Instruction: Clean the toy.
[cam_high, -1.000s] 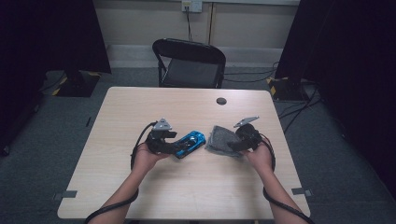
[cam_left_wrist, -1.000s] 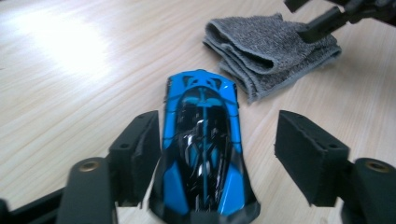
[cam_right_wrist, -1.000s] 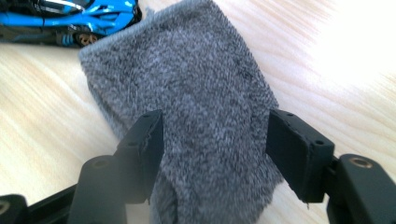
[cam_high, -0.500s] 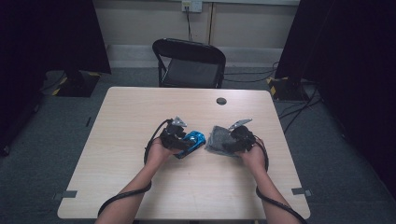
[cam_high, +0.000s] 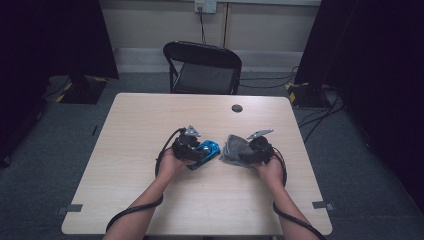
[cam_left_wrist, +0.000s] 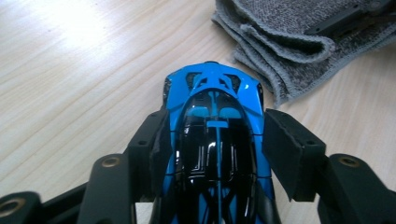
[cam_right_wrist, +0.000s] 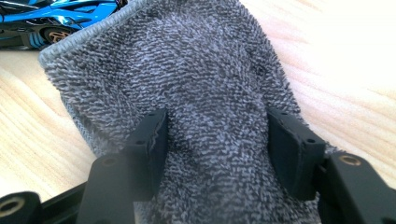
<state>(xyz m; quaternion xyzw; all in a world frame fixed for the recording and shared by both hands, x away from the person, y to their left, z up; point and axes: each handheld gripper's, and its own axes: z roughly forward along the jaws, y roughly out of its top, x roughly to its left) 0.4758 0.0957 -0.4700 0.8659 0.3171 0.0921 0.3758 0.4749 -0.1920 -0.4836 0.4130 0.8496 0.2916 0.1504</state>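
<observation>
Blue toy car (cam_left_wrist: 215, 140) on worktop (cam_high: 150, 125) near centre, between jaws of left tool (cam_left_wrist: 212, 154), just closing, pads at its flanks. Grey cloth (cam_right_wrist: 205, 107) just right of car, bunched inside right tool (cam_right_wrist: 217, 154), likewise closing, pads pressing in.

A recording studio or lab: black curtains (cam_high: 55, 35); lone table (cam_high: 150, 125); folding chair (cam_high: 202, 67).

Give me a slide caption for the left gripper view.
Left gripper straddling a blue toy car on the wooden table, grey towel beyond.
</observation>
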